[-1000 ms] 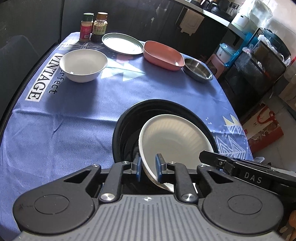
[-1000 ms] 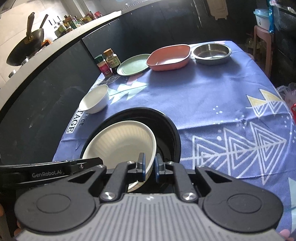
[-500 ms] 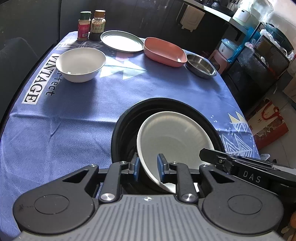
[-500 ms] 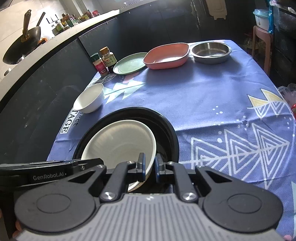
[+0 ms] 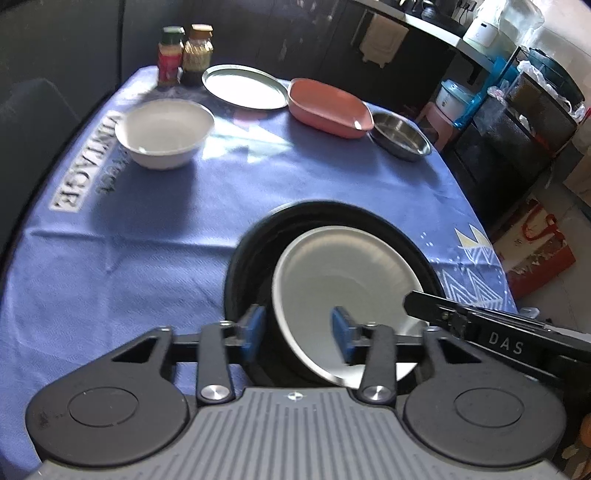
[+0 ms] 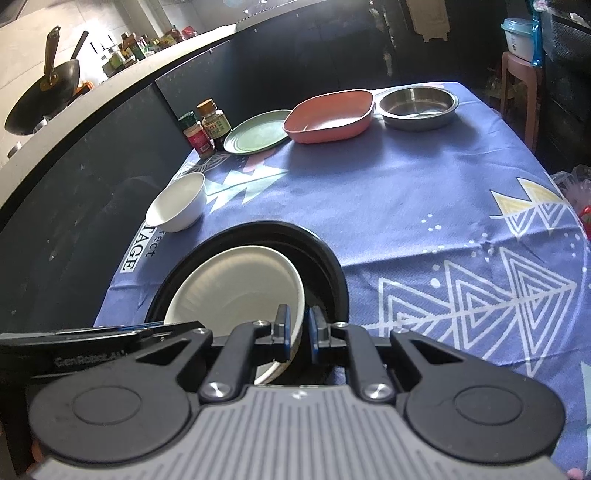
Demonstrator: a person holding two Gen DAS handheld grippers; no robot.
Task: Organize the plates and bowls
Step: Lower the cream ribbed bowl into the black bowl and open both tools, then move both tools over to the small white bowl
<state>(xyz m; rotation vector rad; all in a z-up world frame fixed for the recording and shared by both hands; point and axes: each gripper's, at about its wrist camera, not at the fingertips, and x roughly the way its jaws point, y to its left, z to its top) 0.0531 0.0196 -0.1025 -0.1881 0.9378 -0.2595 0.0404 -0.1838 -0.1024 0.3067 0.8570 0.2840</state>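
I was working in a home kitchen. At the upper left of my right view a wok (image 6: 48, 99) sat on a long curved tabletop (image 6: 122, 96) crowded with sauce bottles (image 6: 136, 48). Dark cabinet fronts (image 6: 295, 55) ran behind the cloth-covered tabletop (image 6: 424, 206), where two spice jars (image 6: 205, 127) stood. At the upper right of my left view, a white rice cooker (image 5: 482, 27) rested on a shelf.

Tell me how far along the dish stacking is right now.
Done: one white bowl sits in the black bowl. In hand: the left gripper has just been opening off its rim; the right gripper grips it. Left: small white bowl, green plate, pink dish, steel bowl.
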